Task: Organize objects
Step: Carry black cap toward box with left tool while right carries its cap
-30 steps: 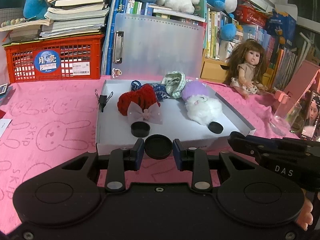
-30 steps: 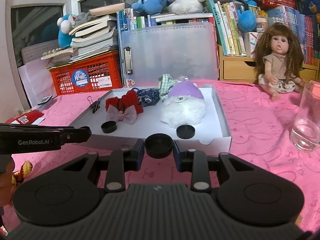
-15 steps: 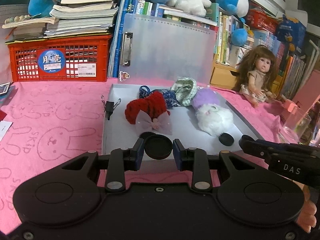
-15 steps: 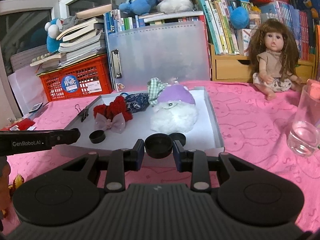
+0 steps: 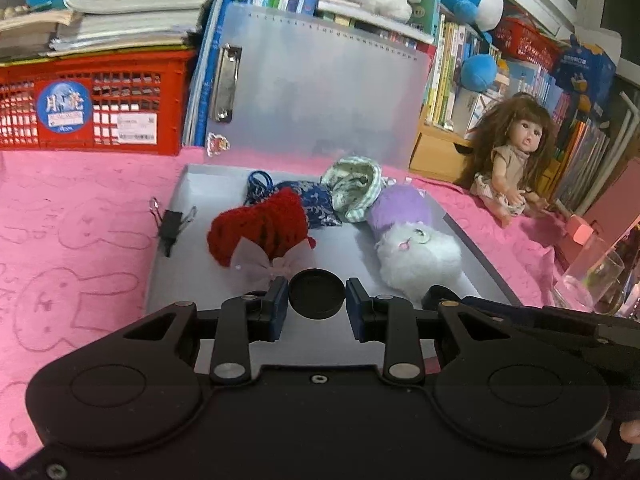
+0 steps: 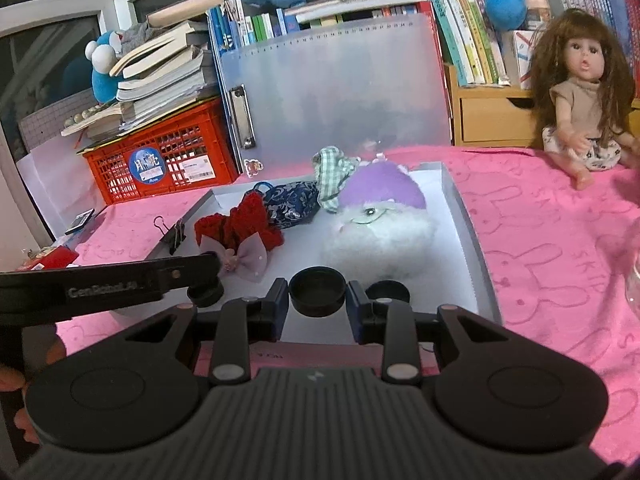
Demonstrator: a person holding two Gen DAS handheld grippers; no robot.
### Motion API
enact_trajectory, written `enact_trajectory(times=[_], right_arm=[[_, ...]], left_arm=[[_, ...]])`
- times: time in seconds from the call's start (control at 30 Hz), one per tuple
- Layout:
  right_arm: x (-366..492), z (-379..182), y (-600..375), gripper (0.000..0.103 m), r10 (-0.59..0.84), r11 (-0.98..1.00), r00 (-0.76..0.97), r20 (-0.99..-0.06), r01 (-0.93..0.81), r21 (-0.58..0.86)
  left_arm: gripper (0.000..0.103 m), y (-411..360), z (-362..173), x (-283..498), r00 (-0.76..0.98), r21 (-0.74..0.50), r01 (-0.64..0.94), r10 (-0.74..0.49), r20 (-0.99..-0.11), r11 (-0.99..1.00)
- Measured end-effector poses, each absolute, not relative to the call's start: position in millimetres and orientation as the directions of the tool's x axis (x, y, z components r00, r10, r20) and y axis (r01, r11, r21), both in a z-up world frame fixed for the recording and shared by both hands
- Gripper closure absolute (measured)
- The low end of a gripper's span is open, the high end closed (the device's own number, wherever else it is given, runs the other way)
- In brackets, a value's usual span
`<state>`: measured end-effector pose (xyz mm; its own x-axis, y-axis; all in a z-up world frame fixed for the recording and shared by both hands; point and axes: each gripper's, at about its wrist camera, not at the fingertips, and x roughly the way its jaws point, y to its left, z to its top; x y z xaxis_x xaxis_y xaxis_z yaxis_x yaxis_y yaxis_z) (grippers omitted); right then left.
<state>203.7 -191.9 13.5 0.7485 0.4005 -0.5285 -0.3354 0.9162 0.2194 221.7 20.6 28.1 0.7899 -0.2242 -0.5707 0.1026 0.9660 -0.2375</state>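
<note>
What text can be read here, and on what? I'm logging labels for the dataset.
"GenRobot.AI": on the left gripper's arm.
"SKIP": pressed into the pink cloth.
Red crate: the round blue sticker and white label are too small to read.
Book spines: unreadable.

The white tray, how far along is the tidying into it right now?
Done: the white tray already holds a red knitted piece, a blue pouch, a checked cloth, a white plush and two black caps. In hand: the left gripper and the right gripper each clamp another black cap above the tray's near end. Left: setting both down.
</note>
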Motion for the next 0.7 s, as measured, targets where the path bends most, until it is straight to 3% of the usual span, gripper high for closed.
enact_trajectory(times=[0.7], right_arm=[[220.4, -2.3, -194.1, 0.067, 0.352, 0.935, 0.731, -0.584, -0.303, 0.185]], left_arm=[[0.073, 8.1, 6.3, 245.0, 0.757, -0.224, 0.117, -0.233, -0.61, 0.968]])
